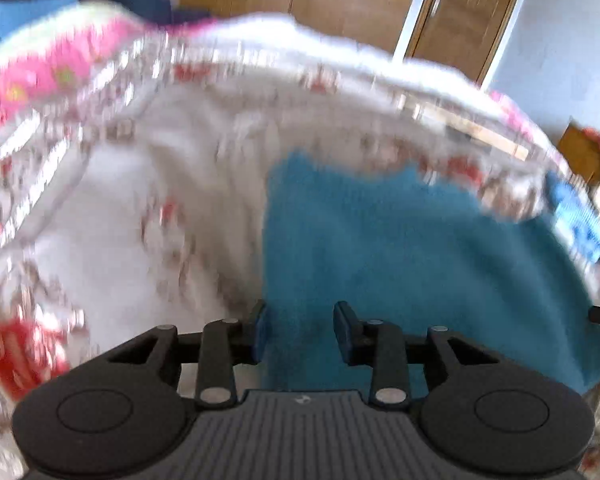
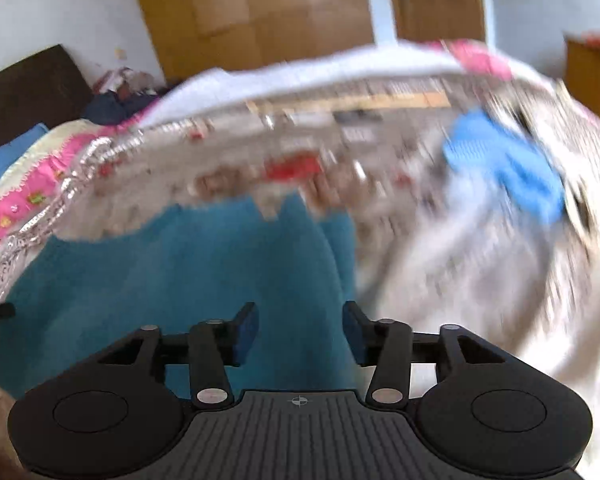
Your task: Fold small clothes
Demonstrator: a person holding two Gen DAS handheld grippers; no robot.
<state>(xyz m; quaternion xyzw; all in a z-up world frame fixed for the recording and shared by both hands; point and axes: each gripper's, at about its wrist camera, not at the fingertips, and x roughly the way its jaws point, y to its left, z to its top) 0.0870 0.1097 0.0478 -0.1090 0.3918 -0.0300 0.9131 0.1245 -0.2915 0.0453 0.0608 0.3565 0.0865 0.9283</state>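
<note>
I hold my left gripper (image 1: 300, 330) and right gripper (image 2: 300, 332) parted and empty over the teal garment (image 1: 400, 248), spread flat across mid-frame on the patterned bedspread (image 1: 112, 208) for folding.

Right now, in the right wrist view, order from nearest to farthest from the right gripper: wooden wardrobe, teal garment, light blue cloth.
1. teal garment, directly under the fingers
2. light blue cloth, upper right on the bedspread
3. wooden wardrobe, against the back wall
</note>
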